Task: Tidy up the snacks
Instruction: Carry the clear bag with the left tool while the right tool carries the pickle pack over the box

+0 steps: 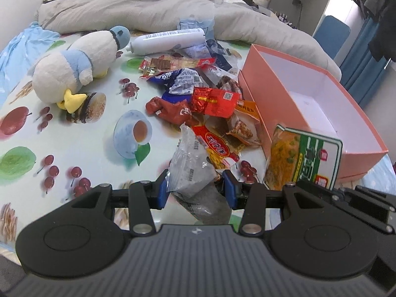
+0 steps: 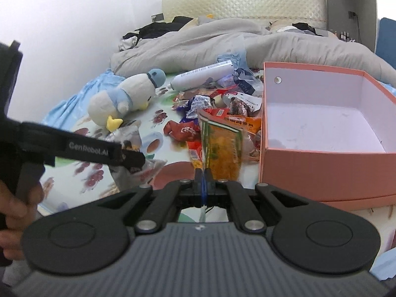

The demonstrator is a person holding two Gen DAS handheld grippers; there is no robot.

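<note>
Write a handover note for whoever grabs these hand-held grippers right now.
Left hand-held gripper: shut on a crinkled silver-grey snack bag, lifted off the bed.
Right hand-held gripper: shut on the edge of a green-and-orange snack packet, held up beside the box.
Pink box: open and empty, on the bed, right of the pile.
Snack pile: loose wrappers heaped on the fruit-print cloth next to the box.
Also on the bed, not snacks: plush penguin, white bottle.
Done: two packets picked up, nothing boxed.
Left: drop both into the box, then clear the pile.
</note>
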